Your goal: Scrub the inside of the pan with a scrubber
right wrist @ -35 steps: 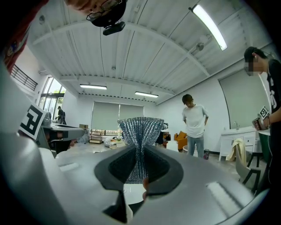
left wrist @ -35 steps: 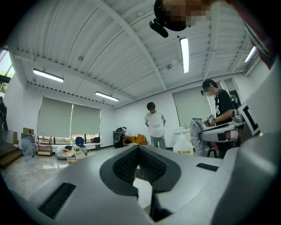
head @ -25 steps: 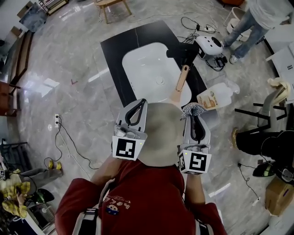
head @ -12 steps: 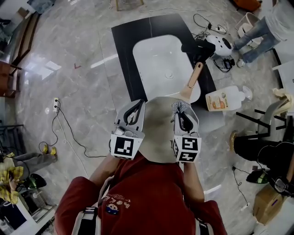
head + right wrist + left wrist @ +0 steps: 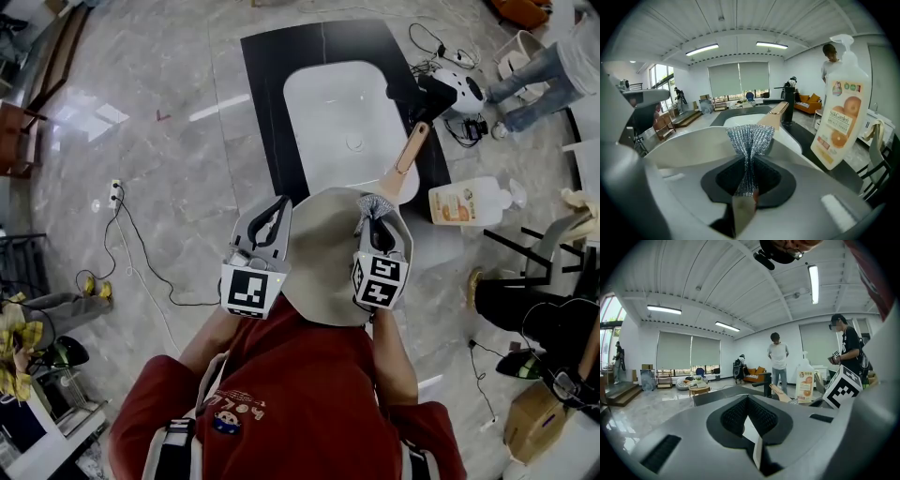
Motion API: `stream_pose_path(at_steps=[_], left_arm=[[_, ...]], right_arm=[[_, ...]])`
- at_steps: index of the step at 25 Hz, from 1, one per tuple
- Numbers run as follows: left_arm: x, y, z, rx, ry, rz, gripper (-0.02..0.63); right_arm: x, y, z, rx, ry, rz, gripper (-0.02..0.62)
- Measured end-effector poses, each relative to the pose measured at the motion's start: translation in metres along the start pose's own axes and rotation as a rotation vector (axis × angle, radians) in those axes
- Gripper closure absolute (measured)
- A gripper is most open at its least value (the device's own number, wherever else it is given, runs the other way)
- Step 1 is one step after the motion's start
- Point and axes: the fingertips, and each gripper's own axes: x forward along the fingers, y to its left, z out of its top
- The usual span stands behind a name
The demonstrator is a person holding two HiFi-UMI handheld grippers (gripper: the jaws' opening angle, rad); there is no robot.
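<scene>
Steel-mesh scrubber [image 5: 750, 136], pinched in right tool [image 5: 377, 217]. The pan [image 5: 323, 253] lies immediately left of it, rim clamped by left tool [image 5: 277, 214].

The beige pan [image 5: 328, 262] sits between both tools, its wooden handle [image 5: 405, 164] reaching over the white sink [image 5: 337, 112] in the black table [image 5: 272, 103]. The left tool [image 5: 282, 202] meets the pan's left rim. The right tool [image 5: 375, 214] pinches a silvery scrubber [image 5: 372, 203] at its right rim. A soap bottle [image 5: 464, 202] is right of the handle.

White sink basin [image 5: 328, 112] in black counter [image 5: 267, 103], upper centre; black faucet [image 5: 424, 94]; orange-labelled soap bottle [image 5: 466, 202], right.
</scene>
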Motion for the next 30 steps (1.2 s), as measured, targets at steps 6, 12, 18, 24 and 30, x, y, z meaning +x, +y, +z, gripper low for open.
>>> stream_pose_path(at_steps=[6,12,18,24,30], left_arm=[[-0.004,0.001,-0.012,-0.002,0.046,0.005,0.6],[-0.009,0.003,-0.02,0.01,0.045,0.01,0.6],[-0.018,0.004,-0.034,-0.001,0.065,0.016,0.6],[-0.031,0.01,-0.049,-0.032,0.092,0.034,0.6],[-0.043,0.01,-0.068,-0.05,0.134,0.034,0.6]], right_arm=[[0.005,0.006,-0.003,0.013,-0.004,0.035,0.525],[0.014,0.029,0.0,-0.05,-0.009,0.126,0.522],[0.02,0.056,0.005,-0.127,-0.029,0.214,0.522],[0.022,0.087,0.007,-0.162,-0.032,0.323,0.522],[0.018,0.107,0.005,-0.147,-0.028,0.423,0.522]])
